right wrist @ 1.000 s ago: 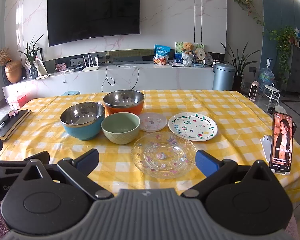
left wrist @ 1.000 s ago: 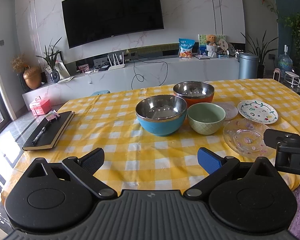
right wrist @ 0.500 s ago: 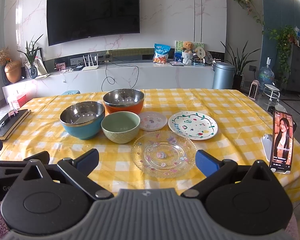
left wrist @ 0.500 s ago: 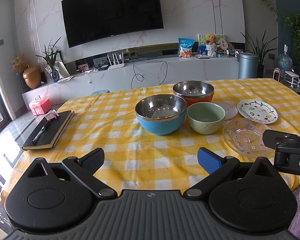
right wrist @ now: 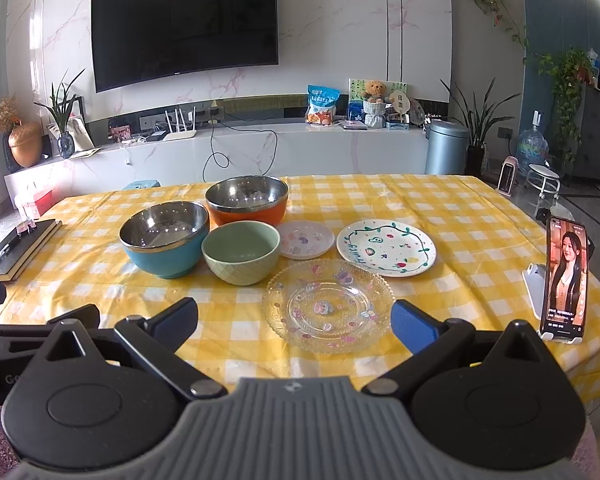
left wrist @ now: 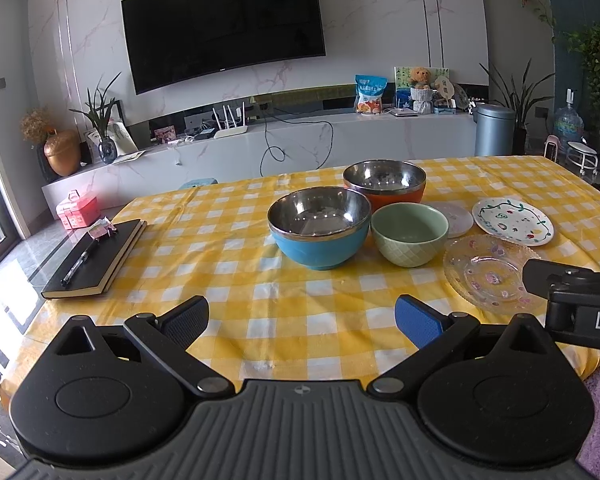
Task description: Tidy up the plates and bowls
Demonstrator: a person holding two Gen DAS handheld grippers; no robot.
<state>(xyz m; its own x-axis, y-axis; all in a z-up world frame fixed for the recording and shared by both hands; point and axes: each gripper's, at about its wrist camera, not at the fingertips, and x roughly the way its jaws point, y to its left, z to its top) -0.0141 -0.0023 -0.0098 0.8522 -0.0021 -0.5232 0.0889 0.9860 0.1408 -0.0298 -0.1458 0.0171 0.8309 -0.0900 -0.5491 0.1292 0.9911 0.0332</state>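
Nothing moved; both claws [left wrist: 302, 322] [right wrist: 294, 326] agape.

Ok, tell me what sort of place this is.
Most likely a home living and dining room: a wall-mounted television above a long media console, houseplants, and a table with a yellow checked tablecloth holding bowls and plates.

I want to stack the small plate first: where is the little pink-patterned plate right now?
In the right wrist view the small plate lies mid-table, just right of the green bowl, between the orange bowl and the painted white plate.
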